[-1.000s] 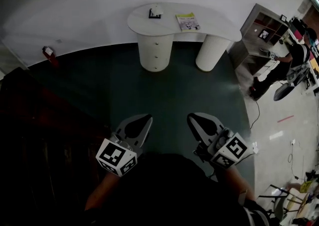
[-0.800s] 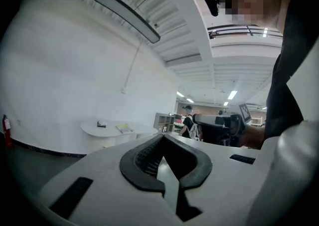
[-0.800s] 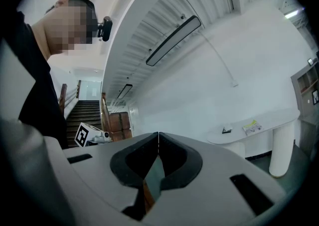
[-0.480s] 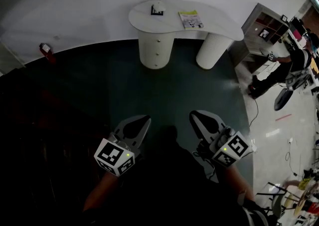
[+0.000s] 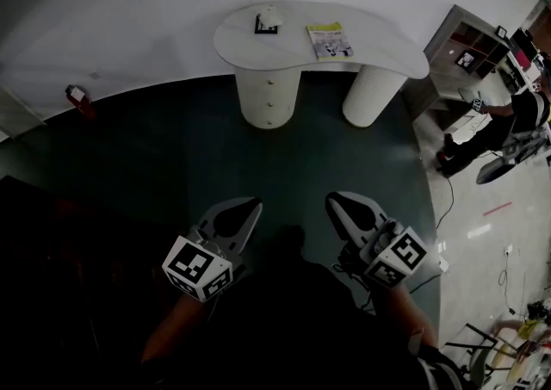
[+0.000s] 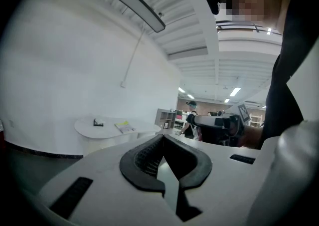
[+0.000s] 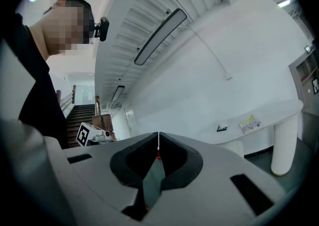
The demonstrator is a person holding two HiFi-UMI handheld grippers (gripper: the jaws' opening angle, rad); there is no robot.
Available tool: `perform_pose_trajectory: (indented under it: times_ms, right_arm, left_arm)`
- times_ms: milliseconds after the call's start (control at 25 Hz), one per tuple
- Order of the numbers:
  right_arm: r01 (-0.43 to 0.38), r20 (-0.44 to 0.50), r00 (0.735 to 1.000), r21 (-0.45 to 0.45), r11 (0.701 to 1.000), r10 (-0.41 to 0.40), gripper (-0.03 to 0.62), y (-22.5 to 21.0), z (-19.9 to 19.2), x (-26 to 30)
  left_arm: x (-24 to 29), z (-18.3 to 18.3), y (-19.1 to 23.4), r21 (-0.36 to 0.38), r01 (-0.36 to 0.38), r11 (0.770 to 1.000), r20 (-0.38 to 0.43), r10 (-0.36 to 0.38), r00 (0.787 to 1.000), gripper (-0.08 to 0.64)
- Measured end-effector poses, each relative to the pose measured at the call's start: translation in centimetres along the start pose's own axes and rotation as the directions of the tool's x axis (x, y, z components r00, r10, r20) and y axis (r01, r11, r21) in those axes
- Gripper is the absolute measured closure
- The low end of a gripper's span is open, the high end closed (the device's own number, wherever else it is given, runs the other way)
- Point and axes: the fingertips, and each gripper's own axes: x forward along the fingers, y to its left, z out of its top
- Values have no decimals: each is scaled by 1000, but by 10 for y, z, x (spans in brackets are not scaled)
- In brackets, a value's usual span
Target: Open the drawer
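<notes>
Both pairs of tongs are closed on nothing. The left tongs point(image 5: 250, 206) and the right tongs point(image 5: 334, 201) are held side by side, near the person's body, with their tips together and pointing across the dark floor.

The drawer is well ahead of them. It sits in the round drawer column point(image 5: 269, 97) under the white desk point(image 5: 379, 44), roughly on a line running out between the two pairs of tongs. The column shows three small knobs, one above another, and I cannot tell which drawer is meant.

The trouble I can foresee is all in the grasp. Shut tongs cannot take a knob, so arriving like this would only bump the curved front. The knobs look tiny, and a hurried pinch could slide off.

A pull at a slant might bind the drawer or drag the whole desk. That could jolt the booklet point(image 5: 330, 39) and the small object point(image 5: 267, 21) lying on top. The ribbed leg point(image 5: 372, 94), ahead of the right tongs, has no drawer and is the wrong target.
</notes>
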Motion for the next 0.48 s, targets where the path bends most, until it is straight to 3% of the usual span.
perform_pose_trajectory:
  times_ms: [280, 480]
  right_arm:
    - [-33, 1, 999, 49, 998, 33, 575, -98, 18, 28]
    - [-61, -13, 998, 87, 994, 62, 575, -145, 13, 55]
  left_arm:
    - [87, 24, 48, -46, -50, 998, -29, 48, 998, 548]
    - [127, 37, 73, -41, -77, 996, -32, 76, 997, 548]
